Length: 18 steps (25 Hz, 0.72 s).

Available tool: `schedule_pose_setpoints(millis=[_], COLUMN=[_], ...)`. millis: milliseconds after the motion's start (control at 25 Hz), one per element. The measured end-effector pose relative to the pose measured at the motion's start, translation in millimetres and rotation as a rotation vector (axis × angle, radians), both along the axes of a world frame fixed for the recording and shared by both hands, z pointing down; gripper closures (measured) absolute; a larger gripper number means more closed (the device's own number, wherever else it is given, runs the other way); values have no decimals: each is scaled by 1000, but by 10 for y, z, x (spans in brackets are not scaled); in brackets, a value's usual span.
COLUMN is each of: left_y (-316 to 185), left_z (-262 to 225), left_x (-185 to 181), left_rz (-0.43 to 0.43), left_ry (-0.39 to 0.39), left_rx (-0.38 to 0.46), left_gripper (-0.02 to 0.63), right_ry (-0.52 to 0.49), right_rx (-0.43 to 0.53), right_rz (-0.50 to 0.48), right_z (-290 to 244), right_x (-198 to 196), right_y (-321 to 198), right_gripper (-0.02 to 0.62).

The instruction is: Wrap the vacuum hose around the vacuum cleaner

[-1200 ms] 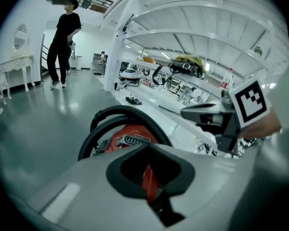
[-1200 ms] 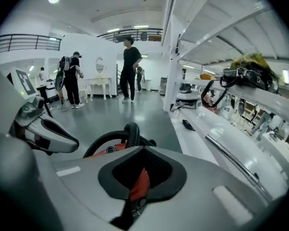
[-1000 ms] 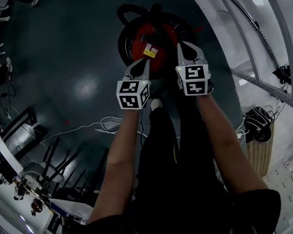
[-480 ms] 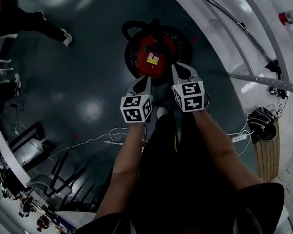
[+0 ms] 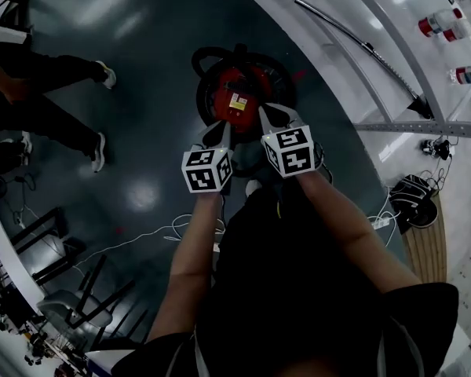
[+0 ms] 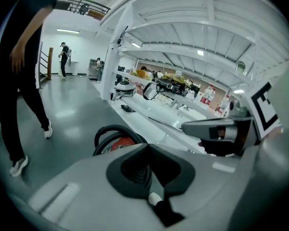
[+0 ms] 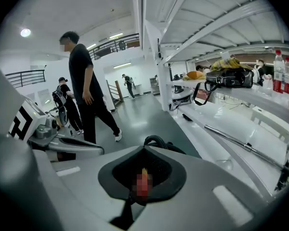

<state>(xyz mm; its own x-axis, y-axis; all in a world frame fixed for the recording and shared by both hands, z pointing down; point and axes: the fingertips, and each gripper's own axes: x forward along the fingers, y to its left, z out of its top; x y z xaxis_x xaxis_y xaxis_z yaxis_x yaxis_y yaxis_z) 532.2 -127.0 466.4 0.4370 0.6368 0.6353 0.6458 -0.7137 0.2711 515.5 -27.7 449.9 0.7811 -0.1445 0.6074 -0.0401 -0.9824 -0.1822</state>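
The red vacuum cleaner (image 5: 237, 94) stands on the dark floor with its black hose (image 5: 206, 57) coiled around the body. My left gripper (image 5: 223, 129) and right gripper (image 5: 266, 114) hover side by side over the vacuum's near edge, both shut and holding nothing. In the left gripper view the shut left gripper (image 6: 147, 148) points at the red vacuum cleaner (image 6: 119, 142) and the hose (image 6: 111, 131) loop. The right gripper view shows the shut right gripper (image 7: 143, 151), with only a bit of hose (image 7: 156, 140) above its jaws.
A white bench (image 5: 392, 85) with a long metal tube (image 5: 353, 36) and bottles (image 5: 438, 23) runs along the right. A person's legs (image 5: 55, 108) stand on the floor at left. White cables (image 5: 153, 230) and chairs (image 5: 78, 289) lie behind me.
Both grippers stay shut and have drawn closer together at the vacuum's near side. A person has walked into the left of the head view.
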Motion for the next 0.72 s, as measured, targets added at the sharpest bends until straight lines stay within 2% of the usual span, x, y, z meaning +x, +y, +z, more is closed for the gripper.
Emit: schedule_pose_setpoints(millis=[720], left_y=[116], left_z=[-450], left_x=[136], left_rz=[17], left_ry=[65], left_rx=[-11], left_gripper=[597], right_ry=[59], right_rx=[20], right_rz=[-19], right_z=[-454], right_x=[190], right_y=[-31], right_gripper=[600])
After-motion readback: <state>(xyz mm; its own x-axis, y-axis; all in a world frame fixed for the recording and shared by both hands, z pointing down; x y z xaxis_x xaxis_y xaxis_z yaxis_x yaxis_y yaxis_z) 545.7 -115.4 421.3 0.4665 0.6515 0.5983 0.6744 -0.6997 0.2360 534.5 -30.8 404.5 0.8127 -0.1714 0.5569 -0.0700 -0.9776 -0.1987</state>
